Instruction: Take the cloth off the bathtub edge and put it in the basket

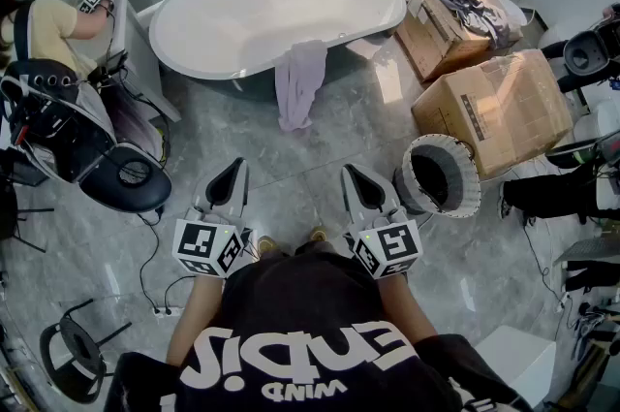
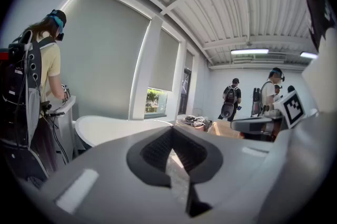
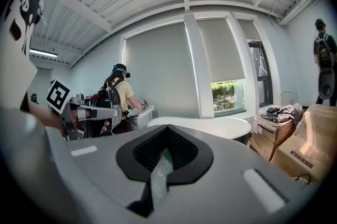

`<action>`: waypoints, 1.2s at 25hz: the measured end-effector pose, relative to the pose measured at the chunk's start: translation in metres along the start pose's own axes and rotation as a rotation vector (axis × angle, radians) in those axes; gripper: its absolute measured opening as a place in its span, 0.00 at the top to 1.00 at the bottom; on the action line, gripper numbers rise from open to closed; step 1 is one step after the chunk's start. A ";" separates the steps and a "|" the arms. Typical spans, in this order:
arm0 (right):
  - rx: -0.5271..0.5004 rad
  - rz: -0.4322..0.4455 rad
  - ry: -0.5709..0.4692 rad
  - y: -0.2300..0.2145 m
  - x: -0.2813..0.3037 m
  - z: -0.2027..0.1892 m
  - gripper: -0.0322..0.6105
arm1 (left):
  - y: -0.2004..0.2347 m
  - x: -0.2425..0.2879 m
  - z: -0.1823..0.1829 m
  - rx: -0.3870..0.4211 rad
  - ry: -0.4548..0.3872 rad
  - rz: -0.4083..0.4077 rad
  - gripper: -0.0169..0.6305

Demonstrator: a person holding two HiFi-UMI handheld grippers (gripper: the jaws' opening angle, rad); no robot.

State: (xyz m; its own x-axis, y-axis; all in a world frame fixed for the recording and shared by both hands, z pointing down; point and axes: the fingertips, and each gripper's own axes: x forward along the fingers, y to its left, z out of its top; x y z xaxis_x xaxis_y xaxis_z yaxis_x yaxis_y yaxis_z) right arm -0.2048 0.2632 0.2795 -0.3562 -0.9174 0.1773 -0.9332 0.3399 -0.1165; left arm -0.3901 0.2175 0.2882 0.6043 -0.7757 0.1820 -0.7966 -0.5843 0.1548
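A pale lilac cloth [image 1: 299,80] hangs over the near rim of the white bathtub [image 1: 223,32], and its lower end reaches the floor. The round basket [image 1: 441,175], white-ribbed with a dark inside, stands on the floor to the right. My left gripper [image 1: 236,167] and right gripper [image 1: 350,171] are side by side in front of my body, both shut and empty, well short of the cloth. In the left gripper view the shut jaws [image 2: 171,136] point over the tub [image 2: 113,128]. The right gripper [image 3: 167,132] also faces the tub [image 3: 210,125]; the cloth is hidden in both gripper views.
Two cardboard boxes [image 1: 499,110] [image 1: 441,32] stand right of the tub, behind the basket. A person with a backpack rig [image 1: 53,27] works at a counter on the left, beside a black seat [image 1: 126,179]. Cables [image 1: 155,299] and a stool [image 1: 73,352] lie at my left.
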 end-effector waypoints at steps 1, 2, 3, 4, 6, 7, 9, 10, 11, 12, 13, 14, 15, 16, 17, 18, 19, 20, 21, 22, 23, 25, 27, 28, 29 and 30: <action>0.002 0.000 -0.001 -0.002 0.003 0.001 0.94 | 0.001 0.003 0.001 0.000 0.000 0.001 0.98; 0.004 -0.001 -0.001 -0.003 0.005 0.002 0.94 | 0.002 0.006 0.002 0.000 0.002 0.002 0.98; 0.005 0.000 0.000 -0.004 0.006 0.002 0.94 | 0.002 0.008 0.002 0.000 0.005 0.002 0.98; 0.006 0.001 0.002 -0.005 0.006 0.002 0.94 | 0.002 0.009 0.001 -0.001 0.008 0.001 0.98; 0.007 0.004 0.002 -0.006 0.006 0.001 0.94 | 0.001 0.010 -0.002 -0.002 0.012 0.002 0.98; 0.009 0.006 -0.001 -0.008 0.006 0.001 0.94 | 0.000 0.011 -0.004 -0.004 0.012 0.006 0.98; 0.021 0.008 -0.007 -0.015 0.003 0.003 0.94 | -0.002 0.015 -0.005 -0.012 0.013 0.017 0.98; 0.025 0.008 -0.010 -0.020 0.001 0.005 0.94 | -0.005 0.018 -0.006 -0.018 0.013 0.023 0.98; 0.027 0.008 -0.010 -0.025 -0.002 0.006 0.94 | -0.008 0.022 -0.006 -0.024 0.012 0.026 0.98; 0.026 0.008 -0.010 -0.030 -0.005 0.006 0.94 | -0.012 0.026 -0.006 -0.026 0.010 0.027 0.98; 0.023 0.009 -0.011 -0.035 -0.007 0.006 0.94 | -0.016 0.030 -0.007 -0.025 0.008 0.027 0.98; 0.020 0.009 -0.012 -0.041 -0.010 0.005 0.94 | -0.019 0.034 -0.007 -0.023 0.005 0.027 0.98; 0.017 0.011 -0.012 -0.047 -0.012 0.004 0.94 | -0.023 0.038 -0.008 -0.021 0.001 0.029 0.98; 0.015 0.013 -0.011 -0.052 -0.013 0.001 0.94 | -0.026 0.040 -0.009 -0.023 -0.004 0.032 0.98; 0.013 0.017 -0.008 -0.056 -0.014 -0.002 0.94 | -0.029 0.041 -0.010 -0.028 -0.008 0.036 0.98; 0.012 0.021 -0.005 -0.060 -0.015 -0.006 0.94 | -0.032 0.041 -0.011 -0.033 -0.012 0.041 0.98; 0.012 0.024 -0.004 -0.063 -0.015 -0.009 0.94 | -0.034 0.041 -0.012 -0.035 -0.015 0.046 0.98; 0.014 0.027 -0.005 -0.065 -0.014 -0.010 0.94 | -0.035 0.040 -0.013 -0.035 -0.017 0.051 0.98; 0.015 0.031 -0.007 -0.067 -0.014 -0.010 0.94 | -0.036 0.040 -0.013 -0.034 -0.018 0.056 0.98; 0.014 0.037 -0.010 -0.068 -0.013 -0.009 0.94 | -0.035 0.041 -0.012 -0.033 -0.018 0.061 0.98; 0.012 0.043 -0.011 -0.069 -0.011 -0.008 0.94 | -0.034 0.043 -0.011 -0.033 -0.018 0.066 0.98; 0.007 0.051 -0.009 -0.074 -0.005 -0.006 0.94 | -0.032 0.051 -0.009 -0.033 -0.016 0.074 0.98; 0.010 0.050 -0.004 -0.082 0.002 -0.004 0.94 | -0.030 0.060 -0.007 -0.033 -0.010 0.075 0.98; 0.012 0.050 -0.002 -0.086 0.004 -0.003 0.94 | -0.030 0.064 -0.007 -0.034 -0.009 0.074 0.98; 0.011 0.051 0.000 -0.089 0.007 -0.004 0.94 | -0.029 0.069 -0.008 -0.035 -0.009 0.073 0.98; 0.007 0.052 0.002 -0.092 0.010 -0.006 0.94 | -0.028 0.073 -0.010 -0.037 -0.010 0.073 0.98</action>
State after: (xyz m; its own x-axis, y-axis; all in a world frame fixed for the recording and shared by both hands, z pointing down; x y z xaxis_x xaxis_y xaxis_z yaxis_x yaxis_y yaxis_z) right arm -0.1227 0.2242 0.2974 -0.4039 -0.8984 0.1723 -0.9133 0.3852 -0.1325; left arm -0.3237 0.1794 0.3070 0.5447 -0.8180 0.1845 -0.8371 -0.5173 0.1777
